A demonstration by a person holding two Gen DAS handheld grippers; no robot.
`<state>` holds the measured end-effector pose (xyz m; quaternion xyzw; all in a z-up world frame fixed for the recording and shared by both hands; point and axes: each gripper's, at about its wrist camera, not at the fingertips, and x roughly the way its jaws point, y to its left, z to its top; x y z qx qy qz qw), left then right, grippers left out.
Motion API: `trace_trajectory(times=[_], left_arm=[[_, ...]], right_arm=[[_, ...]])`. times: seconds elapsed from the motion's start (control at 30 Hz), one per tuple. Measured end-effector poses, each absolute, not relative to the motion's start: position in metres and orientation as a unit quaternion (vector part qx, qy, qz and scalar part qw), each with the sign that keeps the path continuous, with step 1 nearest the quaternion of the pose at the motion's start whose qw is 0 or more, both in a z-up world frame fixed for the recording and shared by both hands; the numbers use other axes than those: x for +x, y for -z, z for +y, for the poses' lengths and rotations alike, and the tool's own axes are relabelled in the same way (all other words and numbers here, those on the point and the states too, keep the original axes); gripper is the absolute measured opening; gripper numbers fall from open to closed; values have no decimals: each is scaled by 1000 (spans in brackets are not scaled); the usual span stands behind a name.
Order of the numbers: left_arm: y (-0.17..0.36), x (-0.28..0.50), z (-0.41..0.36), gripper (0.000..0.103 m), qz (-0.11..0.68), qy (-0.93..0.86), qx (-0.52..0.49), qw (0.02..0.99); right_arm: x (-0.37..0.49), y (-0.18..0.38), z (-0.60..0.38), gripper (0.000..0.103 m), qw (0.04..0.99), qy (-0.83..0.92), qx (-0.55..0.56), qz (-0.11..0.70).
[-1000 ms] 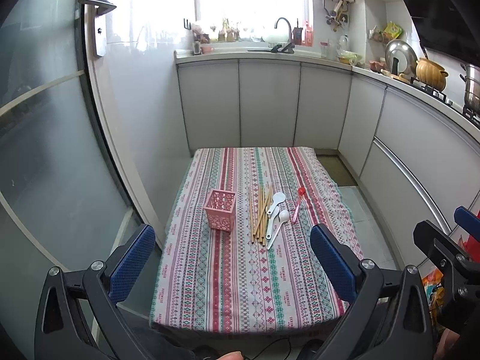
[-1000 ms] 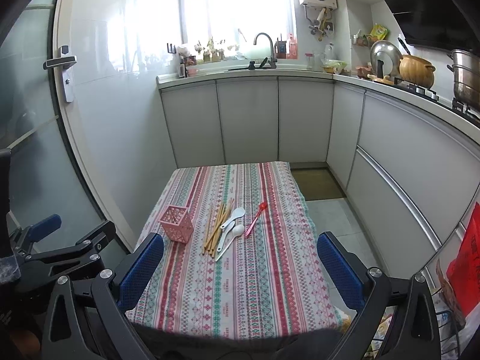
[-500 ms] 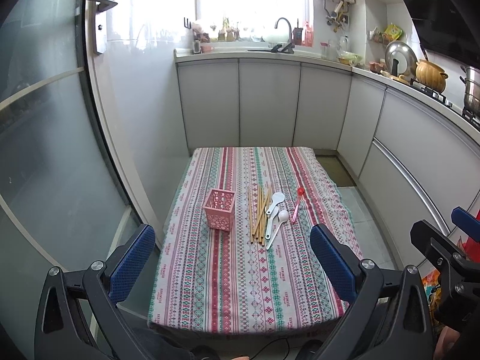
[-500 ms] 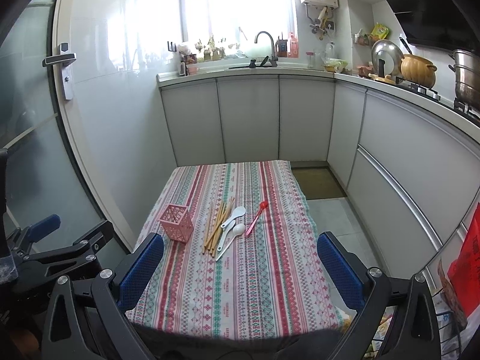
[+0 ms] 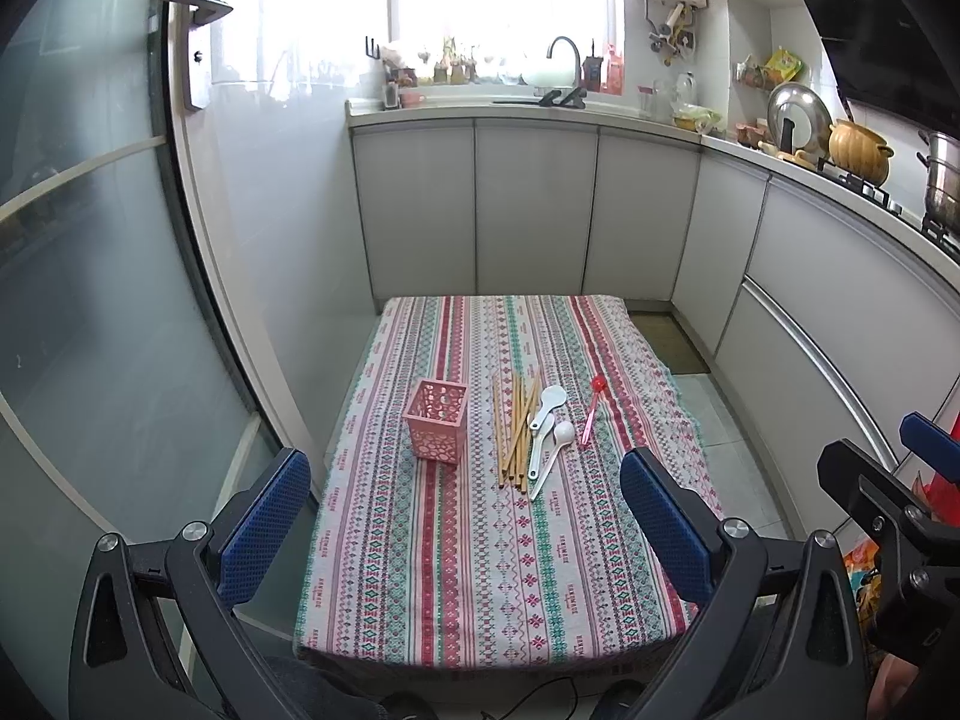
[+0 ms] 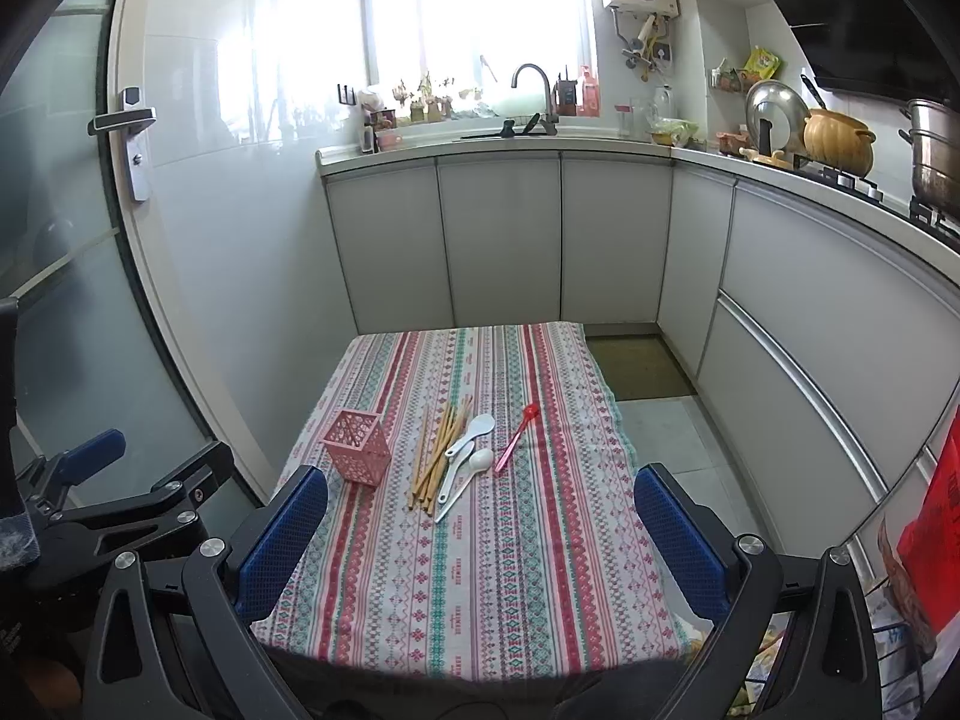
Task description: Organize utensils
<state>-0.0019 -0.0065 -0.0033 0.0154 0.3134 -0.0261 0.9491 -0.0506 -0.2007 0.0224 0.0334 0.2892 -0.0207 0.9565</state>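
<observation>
Basket (image 5: 435,426) contents unreadable (too small); right tool (image 5: 918,480) cropped.

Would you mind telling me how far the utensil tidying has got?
Nothing looks done: the pink holder appears empty. Neither the left gripper nor the right gripper holds anything; both are open, short of the table. Still left: the chopsticks, white spoons and red spoon.

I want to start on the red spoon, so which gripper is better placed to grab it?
Probably right: the red spoon lies rightmost, past the chopsticks and pink holder. Both grippers are open and well back.
</observation>
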Motion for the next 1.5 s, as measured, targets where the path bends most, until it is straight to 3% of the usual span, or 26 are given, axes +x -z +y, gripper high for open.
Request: trace_trajectory(times=[1.5], left_arm=[[25,20,-14,103,332,34,24,942]], right_arm=[[-27,-6,-204,103,951,14,37,308]])
